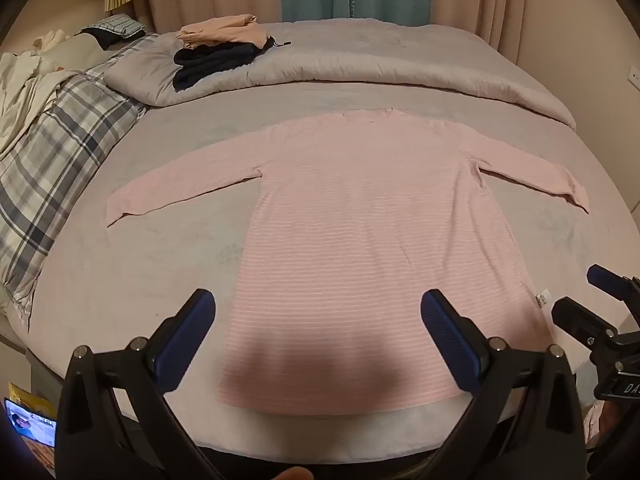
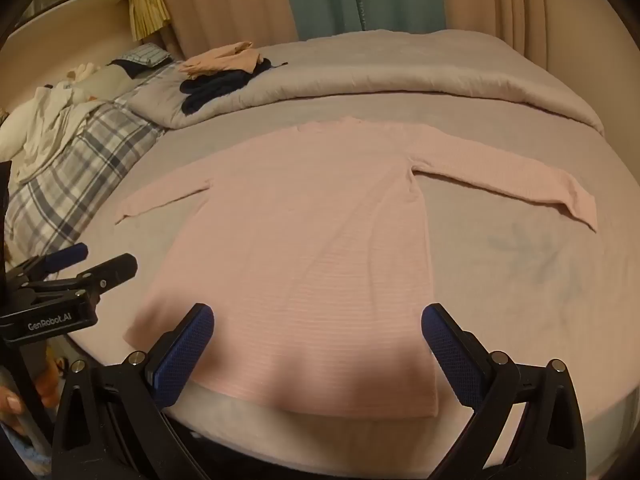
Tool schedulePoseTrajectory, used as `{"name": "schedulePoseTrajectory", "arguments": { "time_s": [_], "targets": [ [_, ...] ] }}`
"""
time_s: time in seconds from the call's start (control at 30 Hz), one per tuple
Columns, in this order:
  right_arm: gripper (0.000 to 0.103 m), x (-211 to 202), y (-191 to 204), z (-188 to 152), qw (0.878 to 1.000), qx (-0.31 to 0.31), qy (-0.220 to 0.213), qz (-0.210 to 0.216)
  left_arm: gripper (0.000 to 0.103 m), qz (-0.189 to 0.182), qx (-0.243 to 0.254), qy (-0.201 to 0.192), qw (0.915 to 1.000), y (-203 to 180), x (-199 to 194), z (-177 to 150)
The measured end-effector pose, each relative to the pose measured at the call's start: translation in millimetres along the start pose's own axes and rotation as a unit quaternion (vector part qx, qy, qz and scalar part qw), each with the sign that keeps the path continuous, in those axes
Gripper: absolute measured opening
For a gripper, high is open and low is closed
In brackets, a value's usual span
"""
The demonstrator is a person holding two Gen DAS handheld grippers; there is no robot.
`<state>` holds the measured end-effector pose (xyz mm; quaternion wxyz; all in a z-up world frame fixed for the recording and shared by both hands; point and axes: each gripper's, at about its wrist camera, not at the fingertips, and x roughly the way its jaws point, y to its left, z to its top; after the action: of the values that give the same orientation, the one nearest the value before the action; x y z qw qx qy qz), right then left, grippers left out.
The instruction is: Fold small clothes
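A pink striped long-sleeved top (image 1: pixel 360 240) (image 2: pixel 304 248) lies flat on the bed, both sleeves spread out to the sides and its hem toward me. My left gripper (image 1: pixel 318 304) hovers open above the hem's left half, with nothing between its blue pads. My right gripper (image 2: pixel 318 318) is open too, above the hem's right part, holding nothing. Each gripper shows in the other's view: the right gripper (image 1: pixel 600 300) at the right edge, the left gripper (image 2: pixel 80 268) at the left edge.
The grey bed sheet (image 1: pixel 140 280) has a rolled grey duvet (image 1: pixel 400 60) behind the top. Folded peach and dark clothes (image 1: pixel 220 52) sit on the duvet. A plaid pillow (image 1: pixel 52 168) lies at the left. A phone (image 1: pixel 30 426) sits off the bed's near left corner. Curtains hang behind.
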<state>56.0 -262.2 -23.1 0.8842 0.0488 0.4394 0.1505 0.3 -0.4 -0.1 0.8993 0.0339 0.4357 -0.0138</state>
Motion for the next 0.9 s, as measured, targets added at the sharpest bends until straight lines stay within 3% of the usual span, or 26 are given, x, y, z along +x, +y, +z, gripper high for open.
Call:
{"name": "schedulePoseTrajectory", "arguments": {
  "time_s": [0.9],
  "targets": [
    [0.103, -2.2, -0.5, 0.1, 1.000, 0.003, 0.000, 0.000, 0.103, -0.002, 0.020, -0.011, 0.9997, -9.6, -0.4, -1.8]
  ]
}}
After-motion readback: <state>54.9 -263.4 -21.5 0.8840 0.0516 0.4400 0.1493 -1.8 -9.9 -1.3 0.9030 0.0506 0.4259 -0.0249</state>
